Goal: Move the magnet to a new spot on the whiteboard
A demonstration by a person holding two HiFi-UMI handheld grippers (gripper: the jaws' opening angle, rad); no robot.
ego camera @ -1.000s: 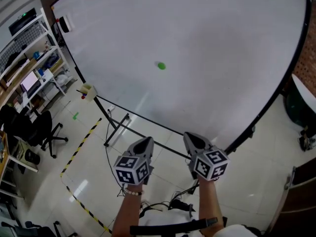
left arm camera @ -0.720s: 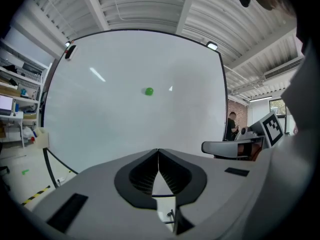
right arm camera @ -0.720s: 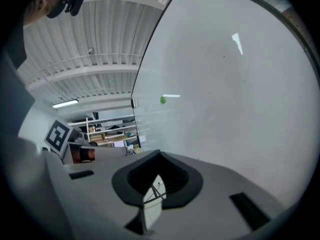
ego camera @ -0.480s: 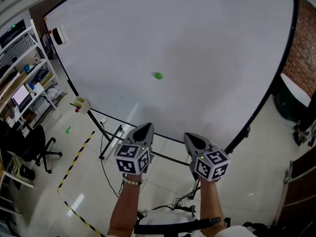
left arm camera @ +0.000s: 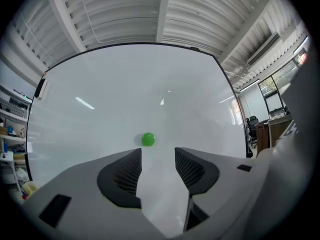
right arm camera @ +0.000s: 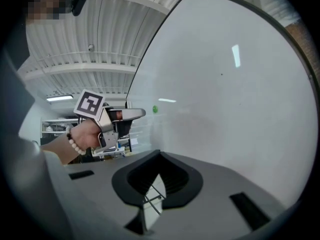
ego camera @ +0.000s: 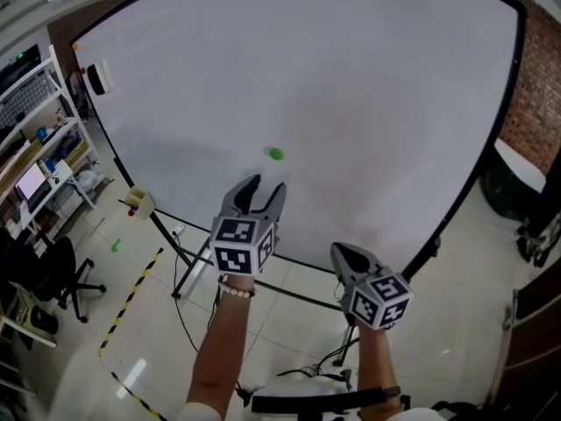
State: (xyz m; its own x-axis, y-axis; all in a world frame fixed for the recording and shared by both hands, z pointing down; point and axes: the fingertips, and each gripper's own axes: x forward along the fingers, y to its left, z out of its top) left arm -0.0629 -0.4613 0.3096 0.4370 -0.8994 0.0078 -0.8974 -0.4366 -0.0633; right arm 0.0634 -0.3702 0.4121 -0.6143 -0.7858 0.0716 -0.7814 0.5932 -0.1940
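A small round green magnet (ego camera: 276, 154) sticks to the large whiteboard (ego camera: 368, 86), a little left of its middle. My left gripper (ego camera: 266, 185) is raised toward the board, its tips just below the magnet and apart from it. Its jaws are opening, with nothing between them; in the left gripper view the magnet (left arm camera: 148, 139) shows just above the gap between the left gripper (left arm camera: 158, 154) pads. My right gripper (ego camera: 347, 254) hangs lower, away from the board, jaws together and empty. In the right gripper view the magnet (right arm camera: 155, 109) is a small green dot beyond the left gripper (right arm camera: 140, 113).
The whiteboard stands on a black frame with legs (ego camera: 188, 266) on a tiled floor. An eraser (ego camera: 98, 77) hangs at the board's upper left. Shelves (ego camera: 35, 139) and an office chair (ego camera: 57, 274) are at the left, yellow-black floor tape (ego camera: 131, 301) below them, cables (ego camera: 302, 374) near my feet.
My left gripper has risen toward the board and its jaws have opened. The right gripper has dropped slightly. The view has tilted, so the magnet sits lower in the head view.
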